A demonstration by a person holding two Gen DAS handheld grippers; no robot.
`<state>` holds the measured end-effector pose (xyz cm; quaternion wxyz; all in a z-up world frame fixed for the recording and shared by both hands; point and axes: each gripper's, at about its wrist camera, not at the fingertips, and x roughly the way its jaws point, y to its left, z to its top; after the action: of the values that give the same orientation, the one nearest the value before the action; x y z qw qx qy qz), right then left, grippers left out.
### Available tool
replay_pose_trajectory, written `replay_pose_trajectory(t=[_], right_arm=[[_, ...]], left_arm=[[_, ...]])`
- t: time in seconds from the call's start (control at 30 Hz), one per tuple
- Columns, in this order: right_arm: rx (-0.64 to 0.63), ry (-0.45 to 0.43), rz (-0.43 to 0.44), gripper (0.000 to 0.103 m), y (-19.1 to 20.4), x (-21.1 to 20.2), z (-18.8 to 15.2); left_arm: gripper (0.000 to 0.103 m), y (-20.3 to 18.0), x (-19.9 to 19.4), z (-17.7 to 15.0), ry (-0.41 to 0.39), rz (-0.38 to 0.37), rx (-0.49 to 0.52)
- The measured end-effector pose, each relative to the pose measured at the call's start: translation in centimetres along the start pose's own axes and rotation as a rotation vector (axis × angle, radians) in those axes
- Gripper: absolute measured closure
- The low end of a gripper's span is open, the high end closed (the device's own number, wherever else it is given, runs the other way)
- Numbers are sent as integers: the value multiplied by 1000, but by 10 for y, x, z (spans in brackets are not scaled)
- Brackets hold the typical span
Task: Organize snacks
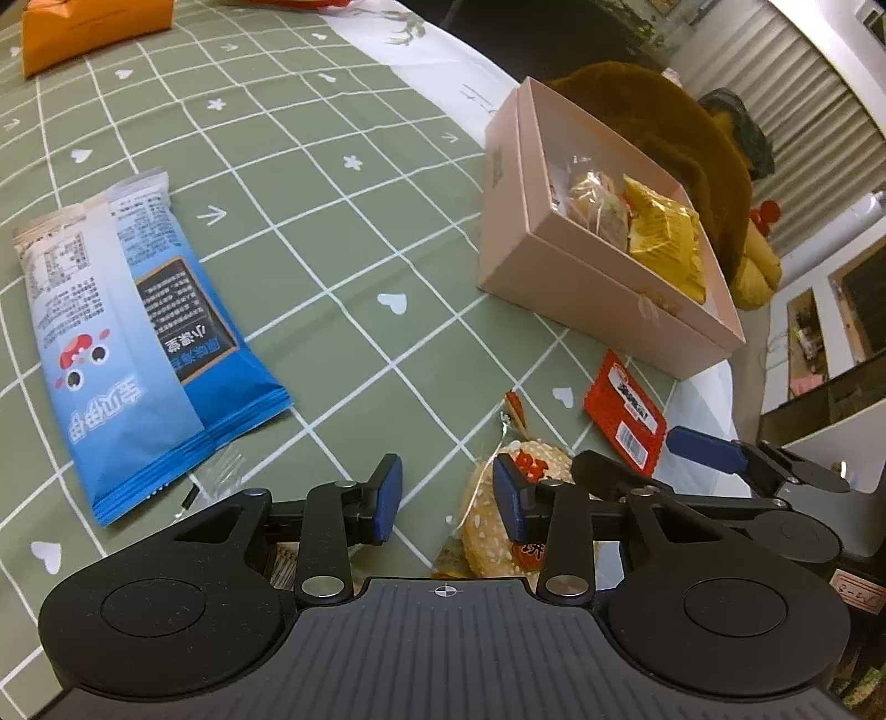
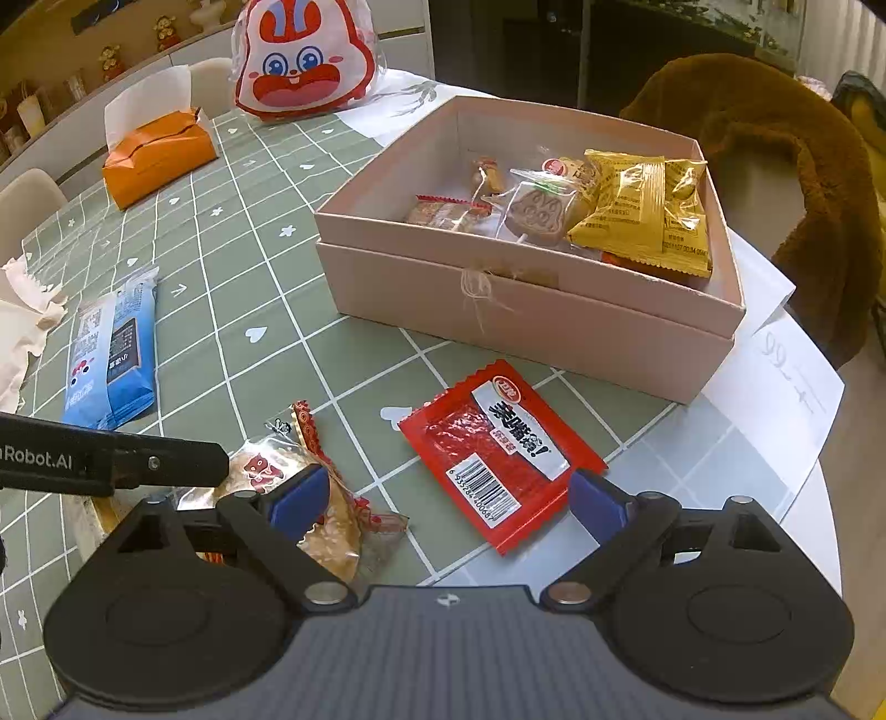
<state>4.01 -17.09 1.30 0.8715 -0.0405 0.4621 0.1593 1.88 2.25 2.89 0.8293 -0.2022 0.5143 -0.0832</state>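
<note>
A pink open box (image 2: 531, 327) (image 1: 559, 282) holds several snacks, among them yellow packets (image 2: 642, 210) (image 1: 664, 232). A red snack packet (image 2: 498, 448) (image 1: 626, 412) lies flat in front of the box. A clear-wrapped sesame cake (image 2: 310, 498) (image 1: 493, 526) lies left of it. A blue snack bag (image 1: 133, 343) (image 2: 108, 354) lies further left. My left gripper (image 1: 447, 495) is open, low over the table, its right finger over the sesame cake. My right gripper (image 2: 451, 501) is open wide, its fingers either side of the red packet's near end.
An orange tissue box (image 2: 158, 155) (image 1: 88, 27) and a rabbit-face bag (image 2: 304, 55) stand at the table's far side. A brown plush chair (image 2: 775, 166) stands behind the box. White paper (image 2: 786, 387) lies at the table's right edge. Crumpled wrapping (image 2: 22, 321) lies at the left.
</note>
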Motion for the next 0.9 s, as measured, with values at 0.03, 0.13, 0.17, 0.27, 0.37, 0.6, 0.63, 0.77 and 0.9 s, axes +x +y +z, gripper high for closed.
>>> replay_pose_trajectory(t=[0.03, 0.13, 0.17, 0.27, 0.37, 0.6, 0.63, 0.77, 0.9], right_arm=[[1, -3, -1, 10, 0, 0, -1], [13, -9, 2, 10, -1, 0, -2], [15, -10, 4, 10, -2, 0, -3], [12, -13, 2, 10, -2, -1, -3], [-4, -25, -8, 11, -3, -12, -4], [-72, -1, 39, 11, 4, -30, -20], [-81, 13, 28, 13, 7, -27, -23], [-63, 1, 15, 14, 9, -25, -26], [-56, -24, 4, 14, 5, -22, -23]], left_arm=[[63, -1, 1, 1, 8, -13, 3], [63, -3, 6, 2, 23, -52, -4], [63, -5, 8, 3, 29, -60, -3], [64, -10, 11, 2, 54, -86, 6], [64, -12, 9, -2, 58, -73, 25], [64, -8, 8, -2, 52, -84, 11], [64, -8, 9, -2, 53, -87, 10], [64, -10, 11, -2, 57, -101, 10], [60, -13, 14, 0, 74, -122, -6]])
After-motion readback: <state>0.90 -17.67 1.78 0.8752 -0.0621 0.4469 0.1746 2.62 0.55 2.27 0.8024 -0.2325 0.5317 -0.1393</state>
